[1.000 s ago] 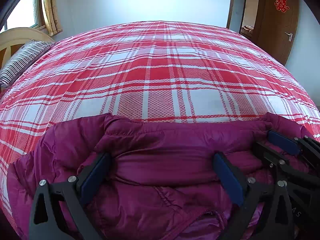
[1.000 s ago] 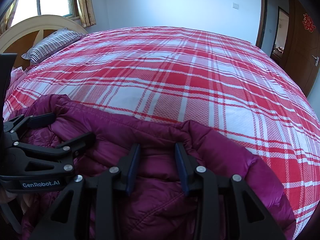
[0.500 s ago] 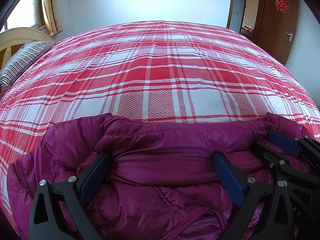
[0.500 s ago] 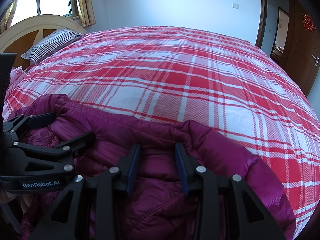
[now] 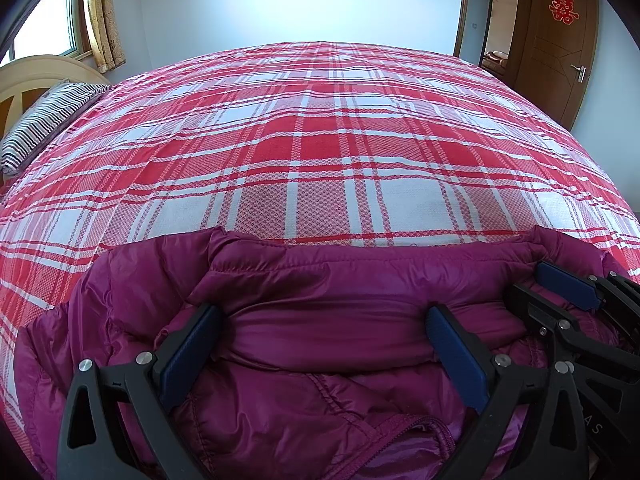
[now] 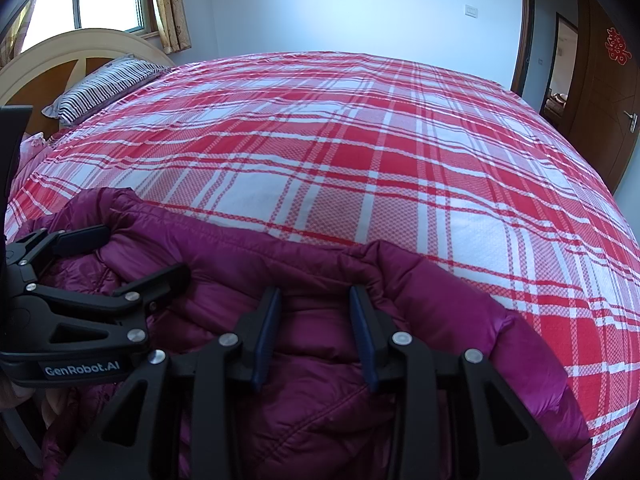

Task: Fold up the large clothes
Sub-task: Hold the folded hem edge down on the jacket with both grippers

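Observation:
A magenta quilted down jacket (image 5: 304,392) lies bunched at the near edge of the bed, its far edge running across both views. My left gripper (image 5: 323,314) stands wide open over it, fingertips sunk into the fabric with a thick roll of jacket spanning the gap. My right gripper (image 6: 315,292) has its jaws drawn in close, pads pressing a puffy fold of the jacket (image 6: 440,320) near its right end. Each gripper shows in the other's view: the right gripper (image 5: 526,278) at the right edge, the left gripper (image 6: 144,251) at the left.
The bed wears a red and white plaid sheet (image 5: 328,152) stretching far beyond the jacket. A striped pillow (image 6: 104,84) and a curved headboard (image 6: 52,52) sit at the far left under a window. A brown door (image 5: 556,40) stands at the right.

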{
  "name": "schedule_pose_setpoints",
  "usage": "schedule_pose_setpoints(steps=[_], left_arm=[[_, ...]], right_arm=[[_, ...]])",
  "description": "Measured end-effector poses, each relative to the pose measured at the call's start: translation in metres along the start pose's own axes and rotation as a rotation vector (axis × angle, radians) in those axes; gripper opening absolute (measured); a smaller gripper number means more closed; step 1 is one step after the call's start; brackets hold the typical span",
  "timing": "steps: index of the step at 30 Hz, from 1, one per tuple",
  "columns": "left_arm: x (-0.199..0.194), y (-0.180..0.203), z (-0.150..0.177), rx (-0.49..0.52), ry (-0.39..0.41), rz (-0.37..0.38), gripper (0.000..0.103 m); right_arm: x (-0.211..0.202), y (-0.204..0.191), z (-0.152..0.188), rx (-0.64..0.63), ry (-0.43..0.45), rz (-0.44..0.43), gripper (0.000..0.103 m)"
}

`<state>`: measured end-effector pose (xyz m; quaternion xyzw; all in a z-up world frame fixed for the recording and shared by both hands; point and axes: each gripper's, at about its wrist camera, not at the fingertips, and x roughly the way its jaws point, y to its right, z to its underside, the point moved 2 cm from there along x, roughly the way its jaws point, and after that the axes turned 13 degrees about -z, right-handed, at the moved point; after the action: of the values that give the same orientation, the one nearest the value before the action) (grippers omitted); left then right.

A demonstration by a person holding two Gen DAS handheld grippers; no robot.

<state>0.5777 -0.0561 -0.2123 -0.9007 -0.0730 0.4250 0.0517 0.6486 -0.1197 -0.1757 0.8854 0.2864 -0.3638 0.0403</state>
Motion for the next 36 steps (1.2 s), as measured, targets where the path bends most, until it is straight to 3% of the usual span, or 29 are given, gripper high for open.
schedule_pose_setpoints(steps=[36], left_arm=[[0.0017,0.0001,-0.0038,0.008,-0.006,-0.013,0.102]], right_arm=[[0.0036,-0.0015,-0.0019,0.001,-0.011,0.017,0.038]])
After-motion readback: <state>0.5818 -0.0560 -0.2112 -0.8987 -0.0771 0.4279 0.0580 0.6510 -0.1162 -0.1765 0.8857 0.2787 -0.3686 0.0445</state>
